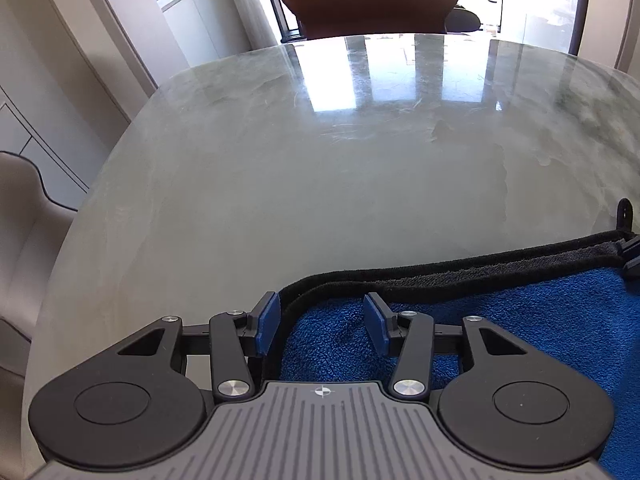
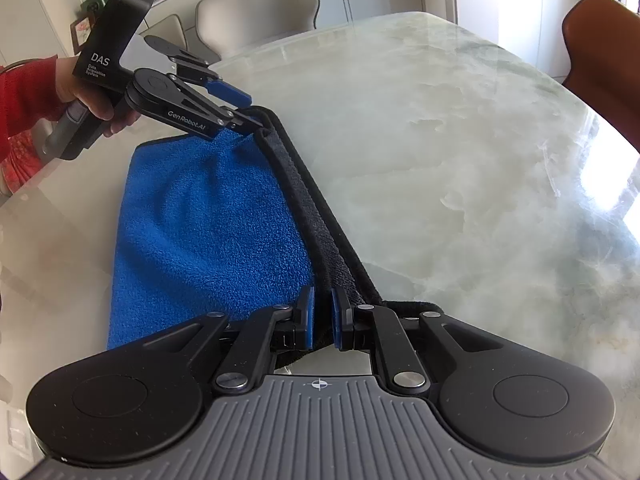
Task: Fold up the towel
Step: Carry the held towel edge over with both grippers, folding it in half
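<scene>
Both tools (image 2: 323, 322) (image 1: 322, 324) at blue towel's (image 2: 208, 216) black edge.

My right gripper (image 2: 323, 318) pinches the towel (image 2: 200, 232) by its black hem; the left gripper (image 2: 248, 110), spread, sits at the far corner. Marble table (image 2: 460, 160) beneath.

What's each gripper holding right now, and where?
Right gripper pinches the towel by its black hem; left gripper is open astride that hem, holding nothing.
</scene>
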A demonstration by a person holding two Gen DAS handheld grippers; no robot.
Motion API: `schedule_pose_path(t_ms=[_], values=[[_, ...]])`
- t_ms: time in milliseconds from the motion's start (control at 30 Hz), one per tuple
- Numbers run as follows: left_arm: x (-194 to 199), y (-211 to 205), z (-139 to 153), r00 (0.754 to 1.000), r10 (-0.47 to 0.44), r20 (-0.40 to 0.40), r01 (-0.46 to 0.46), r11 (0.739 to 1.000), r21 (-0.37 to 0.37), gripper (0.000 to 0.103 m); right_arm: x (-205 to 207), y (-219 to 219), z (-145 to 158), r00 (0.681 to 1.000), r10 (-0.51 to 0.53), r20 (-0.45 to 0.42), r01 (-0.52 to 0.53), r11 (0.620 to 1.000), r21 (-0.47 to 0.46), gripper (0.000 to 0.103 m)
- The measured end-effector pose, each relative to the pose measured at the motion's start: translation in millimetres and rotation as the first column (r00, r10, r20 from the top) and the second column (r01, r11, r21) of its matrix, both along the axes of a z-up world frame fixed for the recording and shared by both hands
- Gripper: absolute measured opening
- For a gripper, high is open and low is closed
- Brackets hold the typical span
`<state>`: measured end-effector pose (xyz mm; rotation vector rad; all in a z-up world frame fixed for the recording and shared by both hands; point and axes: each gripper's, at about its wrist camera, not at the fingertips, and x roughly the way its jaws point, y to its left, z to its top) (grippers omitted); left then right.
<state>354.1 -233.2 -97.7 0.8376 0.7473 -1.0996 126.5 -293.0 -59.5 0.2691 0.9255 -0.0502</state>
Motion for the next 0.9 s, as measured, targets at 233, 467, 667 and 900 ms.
schedule_pose_path(t_ms=[233,467,667,900], values=[[3,2,0,0.997,0.026,-0.066,-0.027,1.000,-0.006,0.016,-1,2,-1,1.000,0.000,0.012,0.000,1.000,0.000,0.009],[5,2,-1,0.998,0.053,-0.043,-0.054,0.999,-0.006,0.003,-7,1,4,0.999,0.000,0.045,0.000,1.000,0.016,0.006],[9,4,8,0.996,0.086,-0.033,-0.087,0.996,-0.033,0.003,-8,-12,9,0.995,-0.056,0.080,0.052,0.997,0.058,0.005],[12,3,4,0.992,0.124,-0.031,-0.125,0.991,-0.050,0.003,-3,-11,7,0.994,-0.068,0.081,0.067,0.998,0.015,0.005]])
